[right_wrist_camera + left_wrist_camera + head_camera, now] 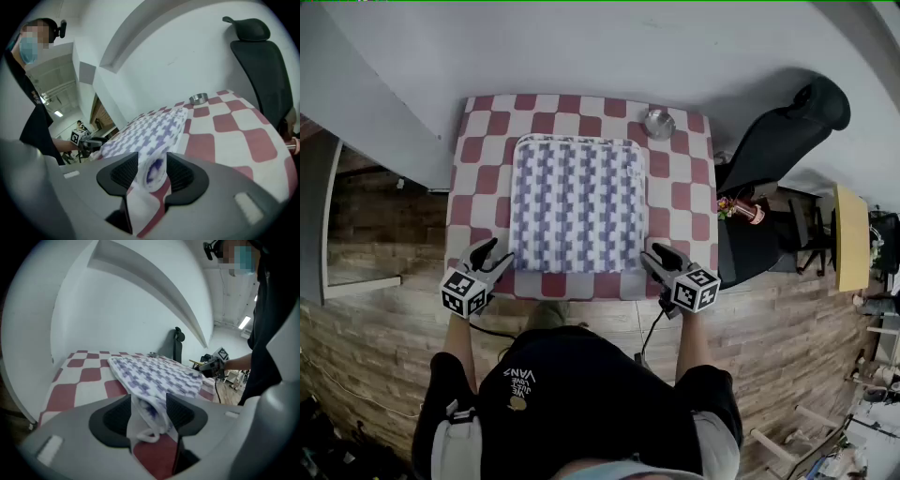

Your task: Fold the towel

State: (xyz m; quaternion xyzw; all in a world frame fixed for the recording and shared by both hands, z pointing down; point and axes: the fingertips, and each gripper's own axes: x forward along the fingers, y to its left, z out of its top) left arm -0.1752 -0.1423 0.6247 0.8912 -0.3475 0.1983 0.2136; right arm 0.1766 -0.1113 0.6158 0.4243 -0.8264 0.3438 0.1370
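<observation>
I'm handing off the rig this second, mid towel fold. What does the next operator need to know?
Left gripper: fingers apart, with the near left corner of the towel lying loose between them.
Right gripper: fingers apart, with the near right corner bunched between them; no firm pinch visible.
The towel lies flat and square on the checkered table. It is layered at the near corners, so one fold looks done.
A small metal bowl sits at the table's far right, apart from the towel.
Left to do: probably back both grippers off, regrip, and fold again if a smaller bundle is wanted.
</observation>
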